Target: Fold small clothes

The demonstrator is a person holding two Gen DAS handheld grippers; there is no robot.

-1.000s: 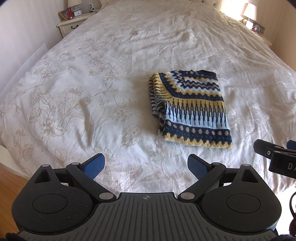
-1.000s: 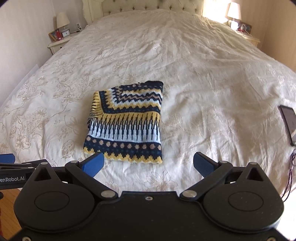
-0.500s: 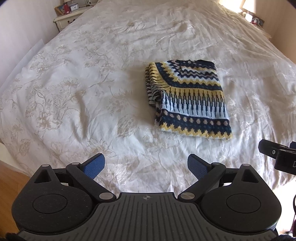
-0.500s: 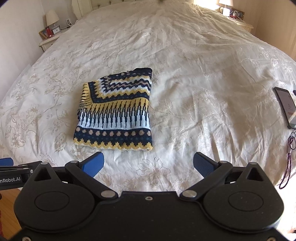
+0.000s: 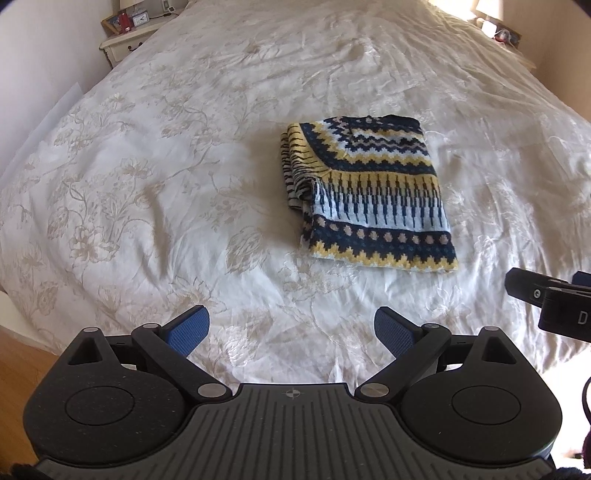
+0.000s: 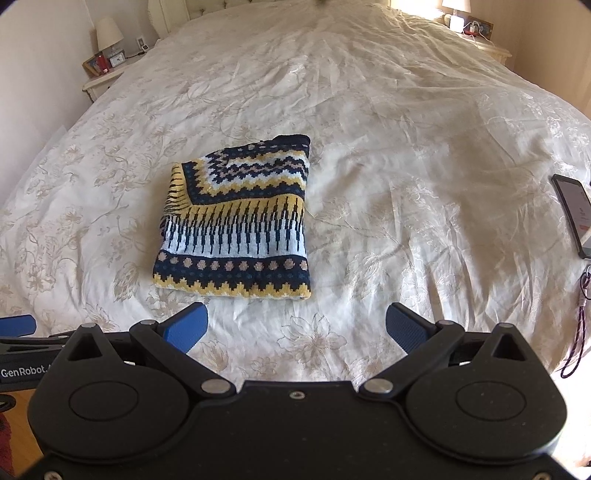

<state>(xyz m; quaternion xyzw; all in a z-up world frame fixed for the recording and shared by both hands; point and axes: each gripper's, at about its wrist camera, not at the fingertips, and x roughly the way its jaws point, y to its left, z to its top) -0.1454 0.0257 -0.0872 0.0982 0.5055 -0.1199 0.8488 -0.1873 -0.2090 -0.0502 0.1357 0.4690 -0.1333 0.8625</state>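
Tongs: your left gripper (image 5: 291,328) and right gripper (image 6: 295,326) both hang spread and empty over the near edge of the bed (image 6: 406,147). Knit sweater (image 6: 238,225) lies ahead of them, apart, mid-bed, already a compact rectangle. Judgement: folding looks done; at most left-side layers need squaring.

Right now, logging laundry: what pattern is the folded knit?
Navy, yellow and pale-blue Fair Isle bands on the knit; clearest in right wrist view.

Home bedroom: wide bed (image 6: 369,110), tufted headboard (image 6: 207,7), nightstand (image 5: 125,46), lamp (image 6: 109,31).
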